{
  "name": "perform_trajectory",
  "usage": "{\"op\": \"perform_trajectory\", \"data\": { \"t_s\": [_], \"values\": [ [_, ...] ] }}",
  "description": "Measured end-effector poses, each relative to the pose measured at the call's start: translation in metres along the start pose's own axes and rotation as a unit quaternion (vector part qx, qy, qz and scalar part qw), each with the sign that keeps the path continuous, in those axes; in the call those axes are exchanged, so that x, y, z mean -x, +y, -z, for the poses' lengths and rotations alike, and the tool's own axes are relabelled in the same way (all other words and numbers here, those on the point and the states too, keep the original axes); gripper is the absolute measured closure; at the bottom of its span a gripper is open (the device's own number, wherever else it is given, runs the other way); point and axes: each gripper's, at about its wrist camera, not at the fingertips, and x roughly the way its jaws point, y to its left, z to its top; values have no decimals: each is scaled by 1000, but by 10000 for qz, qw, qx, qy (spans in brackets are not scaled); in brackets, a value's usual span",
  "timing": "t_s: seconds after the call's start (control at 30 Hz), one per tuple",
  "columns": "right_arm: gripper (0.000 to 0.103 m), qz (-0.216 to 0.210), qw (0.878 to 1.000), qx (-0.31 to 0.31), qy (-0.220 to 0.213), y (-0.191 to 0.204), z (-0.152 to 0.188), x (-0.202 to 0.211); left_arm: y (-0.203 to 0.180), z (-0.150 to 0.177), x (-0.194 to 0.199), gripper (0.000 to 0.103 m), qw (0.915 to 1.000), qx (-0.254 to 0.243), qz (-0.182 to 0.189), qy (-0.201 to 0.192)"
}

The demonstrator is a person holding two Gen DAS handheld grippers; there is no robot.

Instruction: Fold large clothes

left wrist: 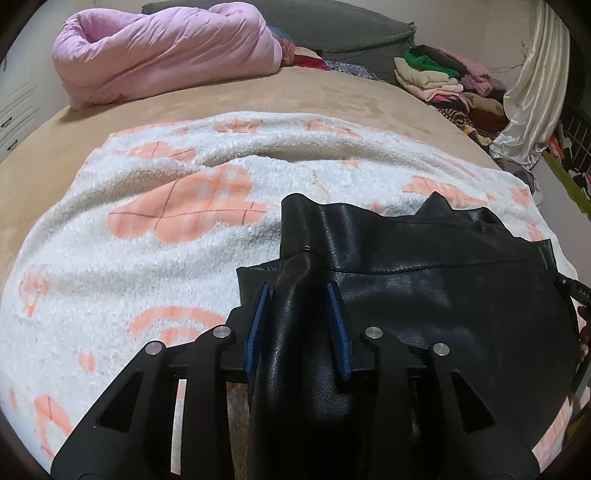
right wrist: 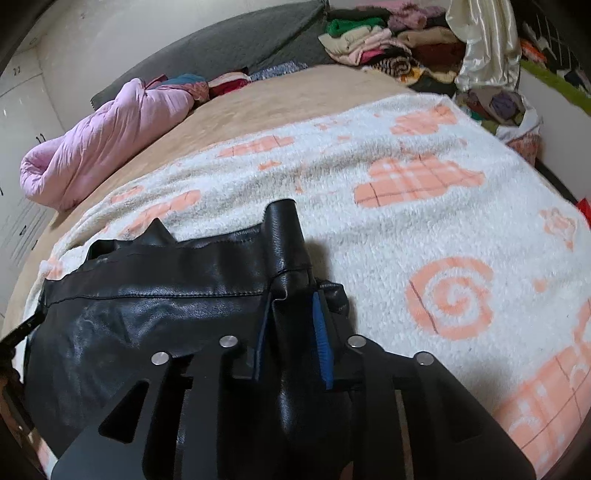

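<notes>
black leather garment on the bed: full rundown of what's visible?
The black leather garment looks like glossy, grained leather or faux leather, with a stitched seam running across it and a creased, folded-over top edge. It lies mostly flat on the white fleece blanket with peach plaid hearts. One bunched corner runs between the jaws of the left gripper, the other between the jaws of the right gripper; both sets of jaws stand slightly apart. A thin dark strap sticks out at one side.

White fleece blanket (left wrist: 155, 266) with orange hearts, pink quilt (left wrist: 162, 55), heaped clothes (left wrist: 443, 85), grey cushion (left wrist: 332, 26)
</notes>
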Motion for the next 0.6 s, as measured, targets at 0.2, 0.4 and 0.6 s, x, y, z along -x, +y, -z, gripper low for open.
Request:
{"op": "perform_trajectory", "data": {
  "t_s": [0.2,0.4,0.6],
  "values": [
    [65,-105,9996,-223,121,-11,4,6,1,1,6,61,9999,12,-137,-25],
    [30,-292,9966,-723,260,-31,17,23,11,6,19,35,9996,231,-129,9],
    [16,-695,9928,-877,425,-36,33,42,17,17,41,22,9992,383,58,80]
  ]
}}
